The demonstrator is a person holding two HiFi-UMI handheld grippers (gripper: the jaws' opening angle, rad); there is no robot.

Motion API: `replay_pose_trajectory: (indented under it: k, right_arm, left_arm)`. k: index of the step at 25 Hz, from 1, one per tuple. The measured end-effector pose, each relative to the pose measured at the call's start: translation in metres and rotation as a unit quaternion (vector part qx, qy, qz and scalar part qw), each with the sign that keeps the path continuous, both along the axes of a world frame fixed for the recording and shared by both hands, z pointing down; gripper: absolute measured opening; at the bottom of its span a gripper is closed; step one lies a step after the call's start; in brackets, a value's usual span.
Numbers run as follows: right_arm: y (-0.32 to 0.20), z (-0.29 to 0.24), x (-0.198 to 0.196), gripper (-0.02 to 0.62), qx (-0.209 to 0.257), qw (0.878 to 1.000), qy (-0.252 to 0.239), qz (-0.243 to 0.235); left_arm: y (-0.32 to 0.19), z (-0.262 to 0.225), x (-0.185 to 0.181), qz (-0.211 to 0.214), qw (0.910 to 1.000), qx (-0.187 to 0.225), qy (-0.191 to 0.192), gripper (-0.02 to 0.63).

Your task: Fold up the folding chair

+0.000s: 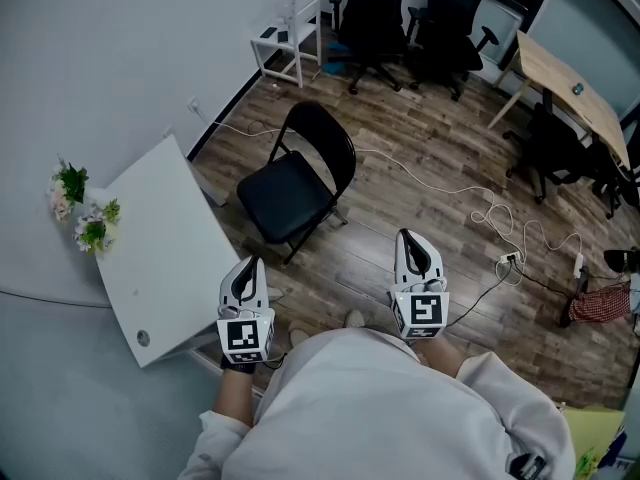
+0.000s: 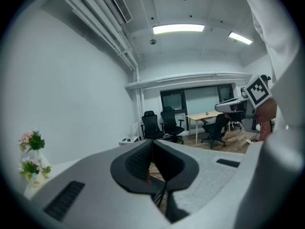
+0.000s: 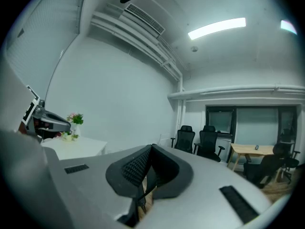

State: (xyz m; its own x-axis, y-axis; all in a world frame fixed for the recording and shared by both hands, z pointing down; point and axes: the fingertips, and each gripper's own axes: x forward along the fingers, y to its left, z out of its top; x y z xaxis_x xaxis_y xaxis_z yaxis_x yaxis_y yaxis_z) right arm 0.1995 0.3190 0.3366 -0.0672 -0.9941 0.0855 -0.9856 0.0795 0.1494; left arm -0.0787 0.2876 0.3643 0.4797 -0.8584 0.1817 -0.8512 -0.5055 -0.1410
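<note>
A black folding chair stands unfolded on the wooden floor, its seat toward the white table and its backrest to the right. My left gripper hovers close to my body, short of the chair's front legs, its jaws shut with nothing in them. Level with it on the right, my right gripper is also shut and empty. In the left gripper view the jaws meet, and part of the chair shows through the gap below them. In the right gripper view the jaws are likewise shut.
A white table with flowers stands left of the chair. White cables run across the floor to a power strip. Black office chairs, a small white chair and a wooden desk line the back.
</note>
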Motion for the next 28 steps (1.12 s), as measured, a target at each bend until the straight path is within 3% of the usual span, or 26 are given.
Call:
replay_pose_trajectory:
  k: [1,2,3,4,5,8,19,28]
  right_arm:
    - [0.0,-0.002,0.0,0.014,0.004,1.0,0.001,-0.004]
    - [0.0,-0.003,-0.001,0.031,0.009,1.0,0.0,-0.011]
    - [-0.001,-0.005,-0.002,0.206,0.013,1.0,-0.002,-0.019]
    - [-0.001,-0.006,-0.003,0.272,0.017,0.999,-0.004,-0.027]
    - [0.0,-0.009,-0.003,0.337,0.022,0.999,-0.005,-0.034]
    - [0.002,-0.013,0.0,0.408,0.03,0.999,0.0,-0.04]
    - [-0.004,0.0,0.042,0.408,0.036,0.998,-0.007,-0.055]
    - [-0.058,0.006,0.051,0.407,0.029,0.997,-0.008,-0.075]
  left_arm:
    - [0.001,-0.003,0.0,-0.001,1.0,0.005,0.008,0.021]
    - [0.001,-0.005,0.0,-0.001,0.9998,0.008,0.017,0.127]
    - [0.0,-0.007,0.001,-0.002,0.9996,0.01,0.025,0.244]
    - [0.0,-0.008,0.001,-0.004,0.9995,0.011,0.03,0.264]
    - [0.0,-0.009,0.0,-0.008,0.9994,0.013,0.033,0.34]
    - [-0.002,-0.011,-0.001,-0.022,0.999,0.017,0.034,0.41]
    - [-0.012,0.003,0.019,-0.066,0.9977,-0.005,0.018,0.41]
    - [-0.042,0.022,0.023,-0.086,0.9956,-0.035,0.008,0.408]
